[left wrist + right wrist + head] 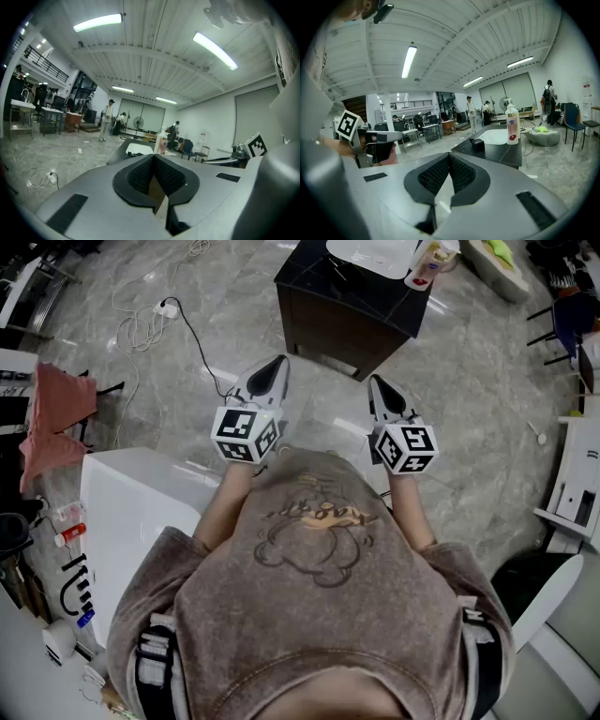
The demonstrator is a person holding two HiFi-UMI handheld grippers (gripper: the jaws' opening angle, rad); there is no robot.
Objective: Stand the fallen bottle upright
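A white pump bottle (427, 261) with a red label stands upright at the far right corner of a dark table (347, 310); it also shows as the bottle (512, 123) in the right gripper view and, small, as the bottle (162, 142) in the left gripper view. Both grippers hang at chest height over the floor, well short of the table and pointing towards it. My left gripper (277, 362) is shut with nothing between its jaws, its tips (153, 157) meeting. My right gripper (375, 381) is likewise shut and empty (449, 154).
A white tray (370, 254) and a small black box (477, 144) lie on the table. A white cabinet (131, 512) stands at my left, with a red cloth (52, 418) beside it. Cables (155, 320) trail on the marble floor. A cushion (497, 263) lies beyond the table.
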